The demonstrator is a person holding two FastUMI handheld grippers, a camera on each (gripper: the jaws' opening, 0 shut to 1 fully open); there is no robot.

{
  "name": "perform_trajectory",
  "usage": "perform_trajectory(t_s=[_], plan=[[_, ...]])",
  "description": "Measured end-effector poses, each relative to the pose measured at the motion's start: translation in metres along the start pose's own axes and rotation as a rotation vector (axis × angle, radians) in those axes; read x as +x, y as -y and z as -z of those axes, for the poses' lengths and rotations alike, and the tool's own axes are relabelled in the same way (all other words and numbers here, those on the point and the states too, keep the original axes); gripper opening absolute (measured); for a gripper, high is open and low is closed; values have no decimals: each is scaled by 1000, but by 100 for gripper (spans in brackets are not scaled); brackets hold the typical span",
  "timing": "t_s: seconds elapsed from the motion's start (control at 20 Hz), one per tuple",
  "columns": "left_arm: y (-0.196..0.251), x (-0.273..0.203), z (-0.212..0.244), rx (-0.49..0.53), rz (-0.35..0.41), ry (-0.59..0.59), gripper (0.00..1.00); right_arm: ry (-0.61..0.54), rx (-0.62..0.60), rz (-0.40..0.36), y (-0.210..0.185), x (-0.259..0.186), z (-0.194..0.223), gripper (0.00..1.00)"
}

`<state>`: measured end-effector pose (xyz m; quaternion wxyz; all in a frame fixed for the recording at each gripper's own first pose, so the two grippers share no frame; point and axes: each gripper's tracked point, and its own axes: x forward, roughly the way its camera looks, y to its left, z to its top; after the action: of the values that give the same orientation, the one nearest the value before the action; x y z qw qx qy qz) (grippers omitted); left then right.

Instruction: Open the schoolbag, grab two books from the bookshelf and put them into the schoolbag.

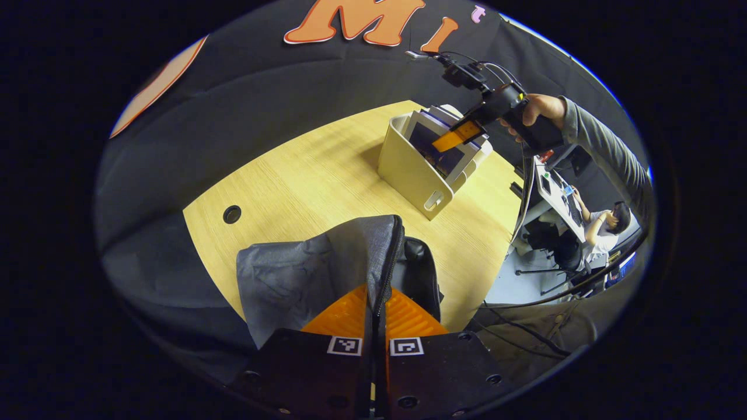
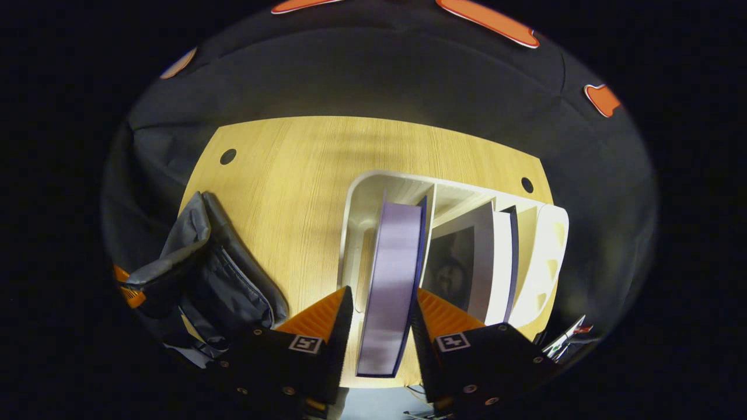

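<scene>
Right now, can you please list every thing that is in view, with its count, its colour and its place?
Table: one, light wood, under everything.
Schoolbag: one, grey, near table edge, zip edge pinched.
Bookshelf: one, cream, standing on the table.
Purple book: one, in the bookshelf, between the right gripper's fingers.
Other books: at least two, white and dark, next compartment.
Left gripper: orange fingers, shut on schoolbag.
Right gripper: orange fingers, around purple book.
Hand: one, grey sleeve.

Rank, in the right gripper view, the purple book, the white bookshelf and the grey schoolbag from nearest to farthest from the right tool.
1. Purple book: between the right tool's fingers, upright in the shelf.
2. White bookshelf: around the book, just ahead.
3. Grey schoolbag: off at the view's left, on the wooden table.
</scene>
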<state>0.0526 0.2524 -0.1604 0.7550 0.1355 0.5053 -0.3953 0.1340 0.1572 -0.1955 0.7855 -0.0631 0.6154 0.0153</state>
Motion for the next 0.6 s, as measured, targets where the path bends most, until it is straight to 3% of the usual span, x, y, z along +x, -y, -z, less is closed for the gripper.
perform_trajectory(t_s=[0.1,0.2,0.6], plan=[[1,-4,0,-7,-3,2,4,-32,22,-5,0,3,2,43],[0,-3,1,-21,-4,1,4,-50,58,-20,-4,-1,4,38],[2,2,7,-29,-19,7,3,-16,90,-37,1,-37,39,34]])
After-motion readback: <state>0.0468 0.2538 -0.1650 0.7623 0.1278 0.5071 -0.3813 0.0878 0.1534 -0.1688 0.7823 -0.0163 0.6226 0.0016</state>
